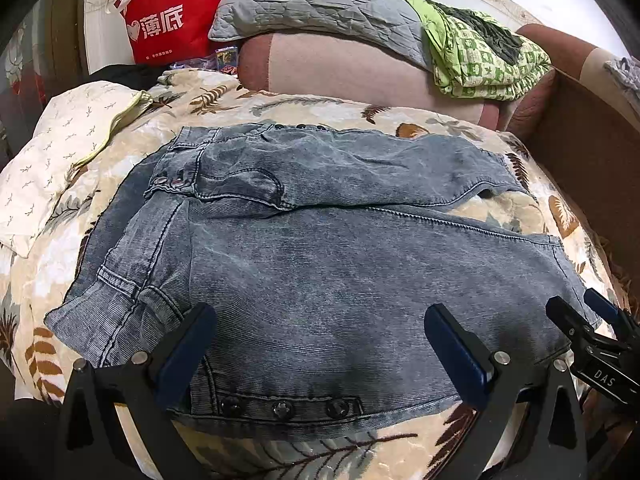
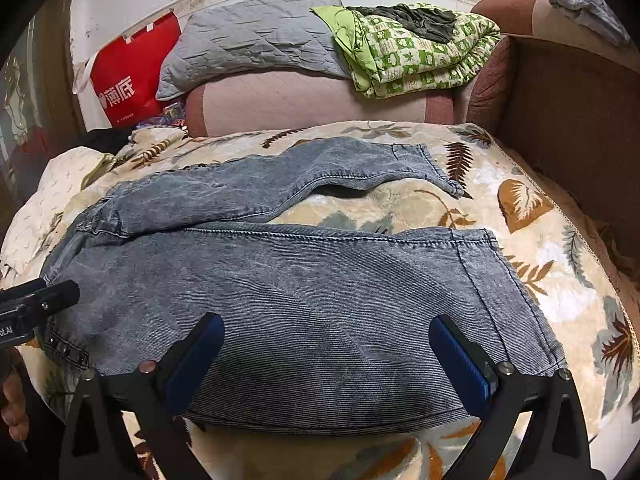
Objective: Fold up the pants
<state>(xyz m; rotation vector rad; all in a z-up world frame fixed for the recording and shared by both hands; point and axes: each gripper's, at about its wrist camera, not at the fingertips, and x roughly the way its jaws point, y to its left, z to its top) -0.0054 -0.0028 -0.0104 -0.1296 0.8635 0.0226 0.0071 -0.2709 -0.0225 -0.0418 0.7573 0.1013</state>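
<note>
Pants of faded blue-grey denim (image 1: 320,264), one pair, lie spread on the leaf-patterned cream blanket (image 1: 248,100), two legs splayed apart so I can fold one over the other. I hold my left gripper (image 1: 320,348) and right gripper (image 2: 326,354) over the near leg, jaws apart, empty.

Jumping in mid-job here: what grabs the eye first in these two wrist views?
The grey-blue pants dominate, spread flat on the leaf-print blanket with legs apart. Both grippers, left and right, hang open over the near leg. Behind, a red bag and a green patterned quilt stand out.
</note>
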